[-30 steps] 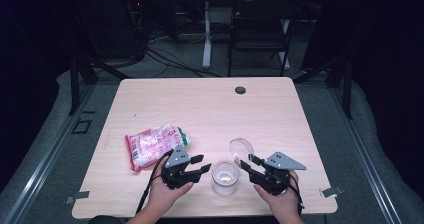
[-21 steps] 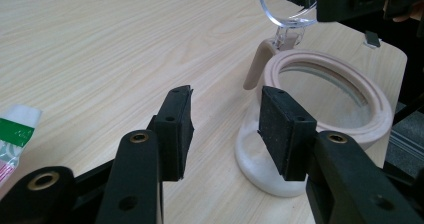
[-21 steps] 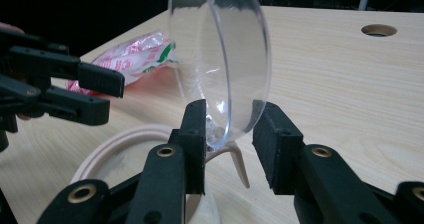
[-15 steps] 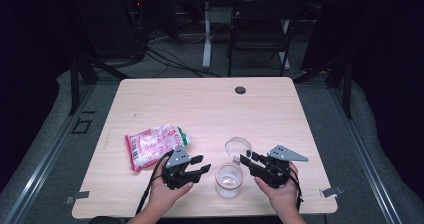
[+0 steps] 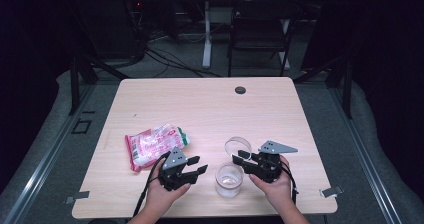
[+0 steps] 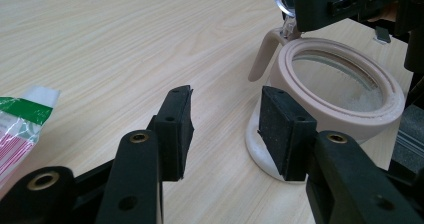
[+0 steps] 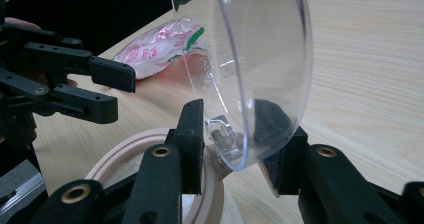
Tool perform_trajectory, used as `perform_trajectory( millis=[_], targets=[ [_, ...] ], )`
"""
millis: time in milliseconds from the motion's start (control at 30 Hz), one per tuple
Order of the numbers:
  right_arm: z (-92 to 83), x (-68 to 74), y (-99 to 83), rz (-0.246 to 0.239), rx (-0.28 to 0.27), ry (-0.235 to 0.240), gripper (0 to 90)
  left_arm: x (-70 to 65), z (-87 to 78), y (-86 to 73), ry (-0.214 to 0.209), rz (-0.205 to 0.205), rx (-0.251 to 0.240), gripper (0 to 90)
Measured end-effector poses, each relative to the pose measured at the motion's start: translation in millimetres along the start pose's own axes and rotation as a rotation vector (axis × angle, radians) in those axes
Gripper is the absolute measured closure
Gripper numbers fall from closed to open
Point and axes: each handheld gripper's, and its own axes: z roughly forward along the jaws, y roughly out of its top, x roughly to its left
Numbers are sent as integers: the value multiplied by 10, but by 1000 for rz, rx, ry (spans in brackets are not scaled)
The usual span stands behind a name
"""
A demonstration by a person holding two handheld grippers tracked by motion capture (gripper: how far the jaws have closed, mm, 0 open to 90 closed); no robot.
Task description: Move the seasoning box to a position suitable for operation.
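- Your right hand-held gripper [image 5: 243,160] has its jaws around the clear hinged lid [image 5: 238,147] of the jar [image 5: 229,180]; they have just been closing, and the lid stands between the pads, swung up and open.
- The jar stands near the table's [image 5: 210,109] front edge, between your two hands, its beige rim [image 6: 340,91] uncovered.
- Your left hand-held gripper [image 5: 198,165] rests just left of the jar, jaws partly open and holding nothing.
- A red-and-white packet [image 5: 154,145] lies left of that gripper, toward the table's left edge.

Red-white snack bag [image 5: 156,146] on wood table [image 5: 200,109], chair [image 5: 260,34] behind
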Motion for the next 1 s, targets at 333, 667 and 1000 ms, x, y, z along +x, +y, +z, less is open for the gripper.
perform_trajectory(
  millis=[333, 667, 1000],
  targets=[
    [20, -20, -24, 5, -1, 34, 698, 1, 10, -2, 1, 5, 2, 567],
    [36, -39, 11, 39, -3, 75, 760, 9, 2, 2, 1, 3, 0, 567],
    [64, -33, 30, 24, -20, 80, 763, 9, 4, 5, -1, 5, 5, 567]
  ],
)
